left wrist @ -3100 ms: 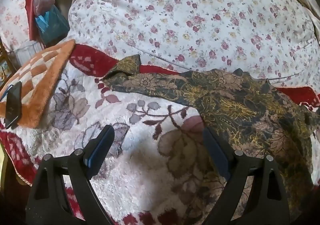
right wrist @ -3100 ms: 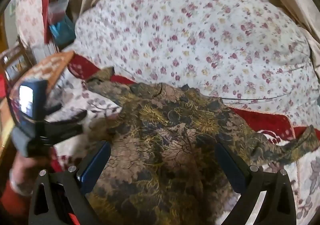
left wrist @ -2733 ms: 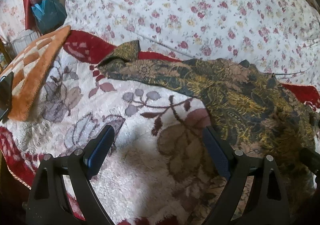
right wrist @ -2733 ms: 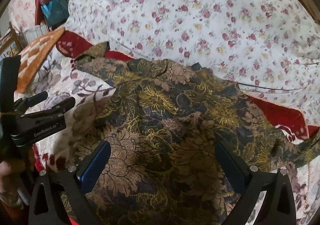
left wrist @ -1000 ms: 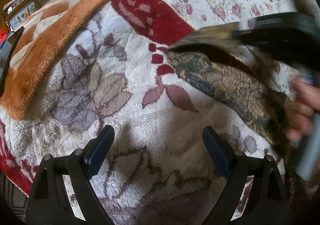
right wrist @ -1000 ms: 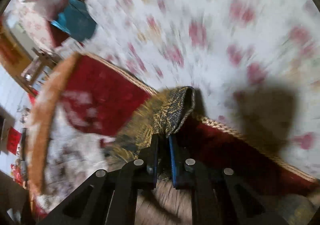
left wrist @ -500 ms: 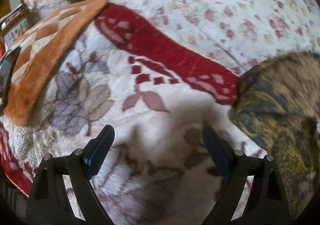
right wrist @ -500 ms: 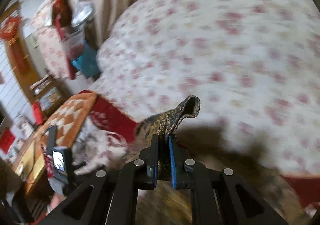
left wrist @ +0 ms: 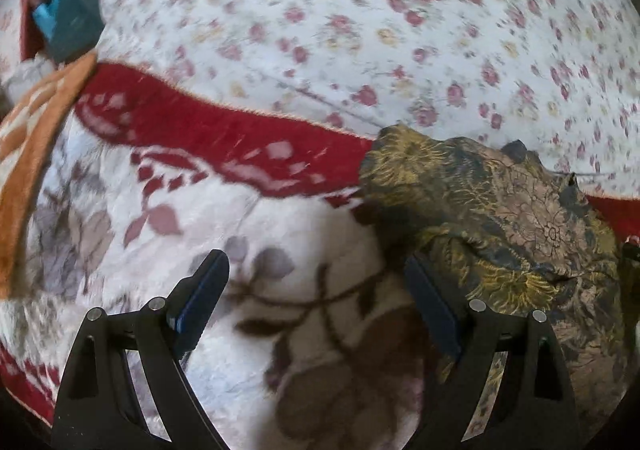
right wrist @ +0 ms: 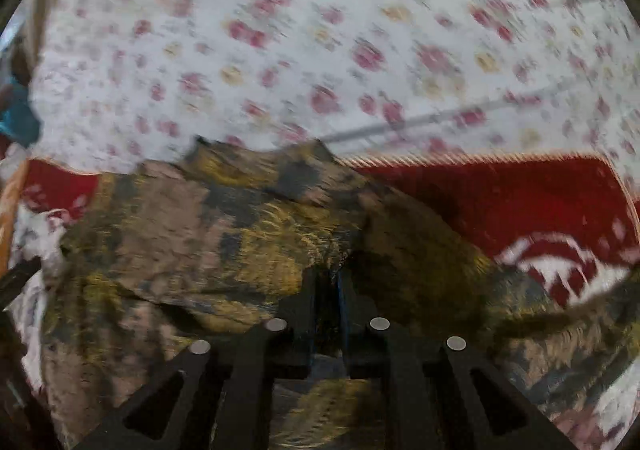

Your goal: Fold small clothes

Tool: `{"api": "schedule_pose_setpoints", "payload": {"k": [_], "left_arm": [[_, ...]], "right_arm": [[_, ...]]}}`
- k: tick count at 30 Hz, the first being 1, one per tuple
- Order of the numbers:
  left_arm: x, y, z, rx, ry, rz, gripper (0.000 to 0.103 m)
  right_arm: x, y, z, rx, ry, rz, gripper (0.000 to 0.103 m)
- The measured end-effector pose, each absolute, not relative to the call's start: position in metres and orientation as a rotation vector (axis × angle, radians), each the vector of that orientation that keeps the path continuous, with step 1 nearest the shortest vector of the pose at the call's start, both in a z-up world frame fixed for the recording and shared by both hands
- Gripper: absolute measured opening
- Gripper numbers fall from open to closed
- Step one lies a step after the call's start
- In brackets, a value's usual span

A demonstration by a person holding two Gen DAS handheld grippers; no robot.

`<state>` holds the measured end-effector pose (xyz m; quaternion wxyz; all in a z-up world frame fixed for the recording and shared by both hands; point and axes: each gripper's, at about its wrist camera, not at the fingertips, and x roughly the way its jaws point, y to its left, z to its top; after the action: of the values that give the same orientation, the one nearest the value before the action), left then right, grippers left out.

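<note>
Left wrist view: the left hand-held gripper (left wrist: pixel 312 298) is spread wide over the blanket (left wrist: pixel 256 234) (nothing between its fingers); the dark patterned garment (left wrist: pixel 500 218) lies near the blanket's red far edge.

Right wrist view: the right hand-held gripper (right wrist: pixel 327 290) is pinching a fold of this garment (right wrist: pixel 224 226).

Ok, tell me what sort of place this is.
Probably a bedroom: a floral quilt lies heaped behind a plush flowered blanket, with a patterned garment spread on it for folding.

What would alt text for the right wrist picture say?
Black tongs, shut on a dark gold-patterned garment, hold it over a red and white blanket. A flowered quilt fills the blurred background.
</note>
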<state>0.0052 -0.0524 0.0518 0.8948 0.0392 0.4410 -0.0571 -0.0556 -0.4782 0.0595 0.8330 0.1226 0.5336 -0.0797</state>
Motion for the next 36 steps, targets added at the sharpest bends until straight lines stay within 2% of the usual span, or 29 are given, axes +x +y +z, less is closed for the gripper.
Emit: {"api": "schedule_pose_setpoints", "payload": {"k": [3,5,6,7,13,15,16,20,24,29,31,32,36], "left_arm": [[0.015,-0.061,0.045,0.108,0.916,-0.117,0.09],[0.02,-0.06,0.038,0.096,0.936,-0.114,0.09],[0.023,-0.058,0.034,0.097,0.949,-0.105,0.09],[0.024,-0.056,0.031,0.101,0.953,-0.098,0.09],[0.032,-0.048,0.015,0.084,1.011,-0.082,0.09],[0.033,-0.048,0.013,0.092,1.014,-0.078,0.09],[0.033,-0.047,0.013,0.093,1.012,-0.074,0.09],[0.036,-0.043,0.015,0.084,1.003,-0.062,0.09],[0.039,-0.031,0.024,0.039,0.983,-0.051,0.09],[0.041,-0.026,0.036,-0.03,0.936,-0.051,0.09],[0.042,-0.036,0.034,-0.02,0.943,-0.082,0.09],[0.042,-0.041,0.032,-0.005,0.947,-0.092,0.09],[0.037,-0.063,0.025,0.068,0.951,-0.155,0.09]], "right_arm": [[-0.052,-0.472,0.08,0.306,1.092,-0.211,0.014],[-0.041,-0.448,0.097,0.353,1.027,-0.097,0.029],[-0.034,-0.436,0.102,0.36,1.017,-0.043,0.047],[-0.022,-0.417,0.105,0.366,1.004,0.04,0.058],[0.071,-0.265,0.081,0.25,1.043,0.369,0.059],[0.098,-0.229,0.063,0.208,1.081,0.396,0.055],[0.108,-0.219,0.053,0.193,1.095,0.382,0.05],[0.15,-0.199,0.005,0.13,1.144,0.25,0.049],[0.135,-0.209,0.022,0.163,1.122,0.252,0.049],[0.06,-0.23,0.041,0.14,1.123,0.288,0.052],[0.046,-0.237,0.026,0.146,1.157,0.279,0.053],[0.033,-0.24,0.028,0.138,1.098,0.278,0.053],[0.003,-0.263,0.056,0.141,1.095,0.297,0.053]]}}
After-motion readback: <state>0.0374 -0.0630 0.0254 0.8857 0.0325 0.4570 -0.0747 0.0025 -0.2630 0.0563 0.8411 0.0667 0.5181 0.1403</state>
